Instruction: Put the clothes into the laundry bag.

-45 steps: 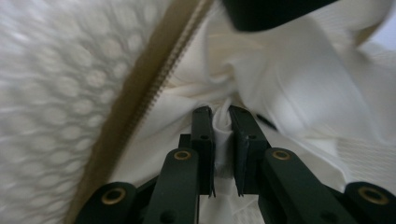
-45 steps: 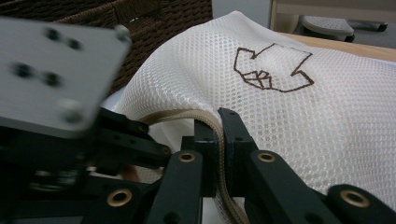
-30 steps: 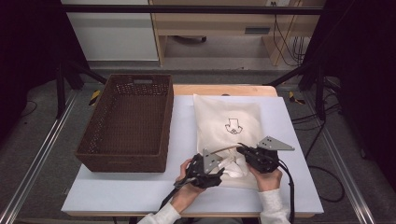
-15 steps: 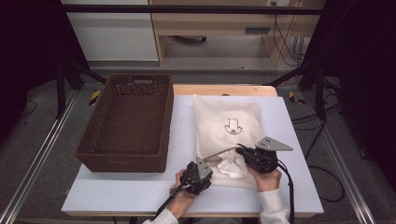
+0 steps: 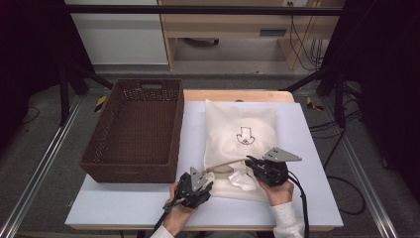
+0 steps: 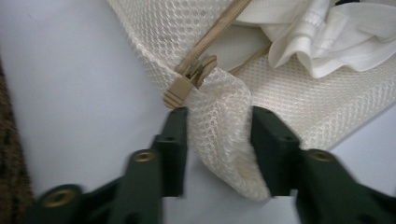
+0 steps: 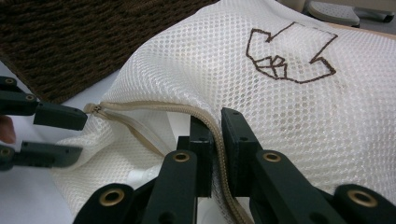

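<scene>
A cream mesh bag with a dark arrow print lies flat on the white table. Its tan zipper stands partly undone at the near end, where a white cloth spills out. My left gripper sits at the bag's near left corner, just below the zipper pull. Its jaws have just been opening, and a puffed fold of mesh lies loosely between them. My right gripper is shut on the zipper edge farther along and holds it lifted.
A dark brown woven basket stands left of the bag, its near wall close to my left gripper. Bare white table runs along the near edge. Behind the table are a wooden edge, frame legs and cables.
My left gripper has slid left and toward the table's near edge, down to the bag's corner. My right gripper has stayed on the zipper edge.
</scene>
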Tool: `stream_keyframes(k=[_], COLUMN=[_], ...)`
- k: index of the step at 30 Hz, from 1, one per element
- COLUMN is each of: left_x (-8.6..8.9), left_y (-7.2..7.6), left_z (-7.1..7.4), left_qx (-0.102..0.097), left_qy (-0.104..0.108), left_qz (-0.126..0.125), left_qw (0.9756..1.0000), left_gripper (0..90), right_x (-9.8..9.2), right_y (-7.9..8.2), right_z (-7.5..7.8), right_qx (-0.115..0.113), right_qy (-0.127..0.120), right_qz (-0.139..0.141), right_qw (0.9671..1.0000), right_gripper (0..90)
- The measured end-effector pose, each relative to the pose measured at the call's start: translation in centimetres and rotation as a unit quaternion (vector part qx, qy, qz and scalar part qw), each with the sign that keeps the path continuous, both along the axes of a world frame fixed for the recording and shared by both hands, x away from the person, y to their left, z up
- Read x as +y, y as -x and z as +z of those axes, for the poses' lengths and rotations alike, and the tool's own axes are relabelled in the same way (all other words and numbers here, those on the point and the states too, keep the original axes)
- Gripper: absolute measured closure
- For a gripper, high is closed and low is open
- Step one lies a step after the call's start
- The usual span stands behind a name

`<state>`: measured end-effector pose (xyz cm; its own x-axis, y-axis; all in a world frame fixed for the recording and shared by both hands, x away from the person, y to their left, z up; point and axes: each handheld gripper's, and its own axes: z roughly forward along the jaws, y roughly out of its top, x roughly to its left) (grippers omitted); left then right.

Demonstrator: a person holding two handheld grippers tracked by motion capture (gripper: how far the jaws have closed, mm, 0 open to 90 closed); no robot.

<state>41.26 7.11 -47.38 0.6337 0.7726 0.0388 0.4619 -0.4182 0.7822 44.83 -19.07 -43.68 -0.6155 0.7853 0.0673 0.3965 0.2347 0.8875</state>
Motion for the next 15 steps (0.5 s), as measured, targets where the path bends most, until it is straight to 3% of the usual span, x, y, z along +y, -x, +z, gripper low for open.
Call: stream_keyframes(k=[2, 4, 6, 7, 10, 13, 15], left_x=[-0.7, -1.5, -1.6, -1.4, -0.2, 1.1, 1.7], left_y=[-0.3, -0.7, -1.1, -1.1, -0.8, -0.6, -0.6], left_z=[0.0, -0.1, -0.3, -0.4, -0.5, -0.5, -0.6], left_qx=[-0.001, -0.007, 0.003, 0.006, 0.012, 0.016, 0.021], left_qy=[-0.003, -0.029, -0.038, -0.037, -0.022, -0.006, 0.006], left_qz=[0.002, 0.010, 0.011, 0.010, 0.011, 0.017, 0.015], left_qw=[1.0000, 0.9995, 0.9992, 0.9992, 0.9996, 0.9997, 0.9996], left_gripper=[38.9, 37.6, 44.4, 52.6, 69.9, 78.3, 80.0], right_x=[0.1, 0.1, 0.1, 0.1, 0.0, 0.2, 0.3], right_y=[0.0, 0.1, 0.1, 0.2, 0.2, 0.2, 0.3], right_z=[0.0, 0.0, 0.0, 0.0, 0.1, 0.0, -0.1], right_qx=[-0.002, -0.006, -0.006, -0.008, -0.012, -0.011, -0.006], right_qy=[0.002, 0.003, 0.001, 0.002, 0.002, 0.006, 0.015], right_qz=[-0.002, -0.001, -0.003, -0.003, 0.001, 0.003, 0.012], right_qw=[1.0000, 1.0000, 1.0000, 1.0000, 0.9999, 0.9999, 0.9998], right_gripper=[83.4, 83.0, 82.3, 81.9, 78.9, 68.5, 56.9])
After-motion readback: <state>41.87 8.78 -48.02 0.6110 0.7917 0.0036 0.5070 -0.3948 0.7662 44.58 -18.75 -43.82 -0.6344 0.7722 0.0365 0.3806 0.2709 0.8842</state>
